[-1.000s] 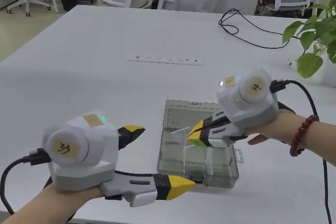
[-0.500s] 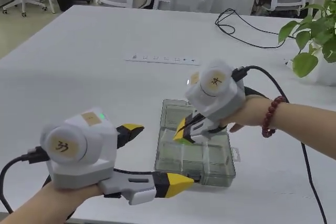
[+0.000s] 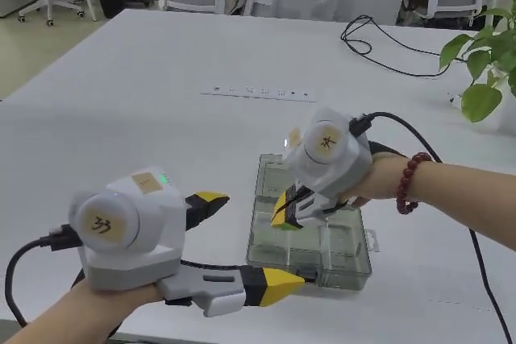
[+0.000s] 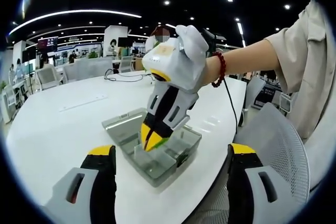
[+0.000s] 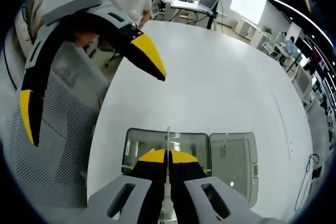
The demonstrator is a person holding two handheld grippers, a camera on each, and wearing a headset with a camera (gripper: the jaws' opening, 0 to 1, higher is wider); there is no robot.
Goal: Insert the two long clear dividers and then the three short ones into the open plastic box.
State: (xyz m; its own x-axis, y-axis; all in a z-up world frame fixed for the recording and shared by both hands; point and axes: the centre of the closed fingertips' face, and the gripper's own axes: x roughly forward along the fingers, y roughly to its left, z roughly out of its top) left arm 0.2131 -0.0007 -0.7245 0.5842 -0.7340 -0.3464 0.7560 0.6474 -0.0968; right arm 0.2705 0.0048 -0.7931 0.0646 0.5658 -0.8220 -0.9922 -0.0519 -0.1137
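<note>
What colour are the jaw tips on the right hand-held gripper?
Yellow, on the right hand-held gripper; clearest in the right gripper view.

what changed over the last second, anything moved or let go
The right gripper, shut on a clear divider, moved left across the open box and lowered its tips into it. Nothing was let go. The left gripper stayed open at the box's near left corner; the box did not move.

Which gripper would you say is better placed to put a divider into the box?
Right. The right gripper is shut on a divider over the box; the left gripper is open and empty beside it.
</note>
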